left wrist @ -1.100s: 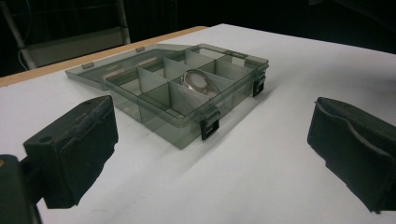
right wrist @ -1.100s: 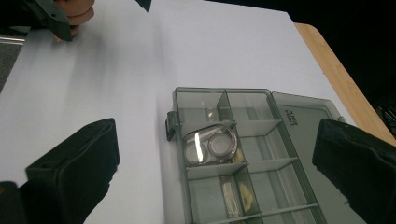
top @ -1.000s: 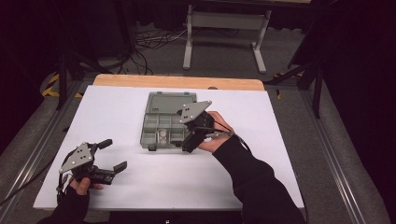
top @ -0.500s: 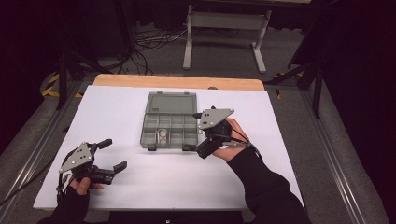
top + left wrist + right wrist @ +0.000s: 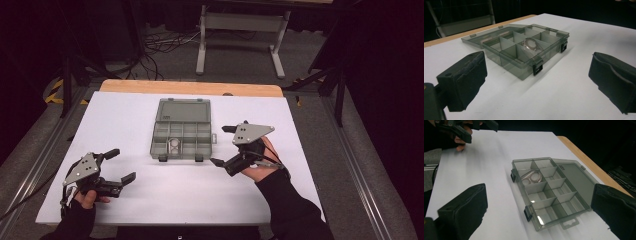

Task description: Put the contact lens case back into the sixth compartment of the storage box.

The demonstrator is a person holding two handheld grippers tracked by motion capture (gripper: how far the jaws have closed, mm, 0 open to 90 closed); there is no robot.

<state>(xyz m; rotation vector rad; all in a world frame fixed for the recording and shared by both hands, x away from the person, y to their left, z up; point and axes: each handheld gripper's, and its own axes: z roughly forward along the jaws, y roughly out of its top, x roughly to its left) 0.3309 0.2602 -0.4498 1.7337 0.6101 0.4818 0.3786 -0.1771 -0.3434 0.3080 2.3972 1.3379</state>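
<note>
High view shows me the grey translucent plastic compartment box [image 5: 181,132] lying lid-open at mid-table on the white sheet [image 5: 150,200]. A clear roll of tape [image 5: 173,143] sits in one compartment. My left gripper [image 5: 118,165] and right gripper [image 5: 221,145] are both released, holding nothing.

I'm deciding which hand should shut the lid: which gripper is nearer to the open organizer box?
Right. The right gripper hangs open just off the organizer box's right side, apart from it. The left gripper sits open farther off, toward the table's near left corner.
</note>
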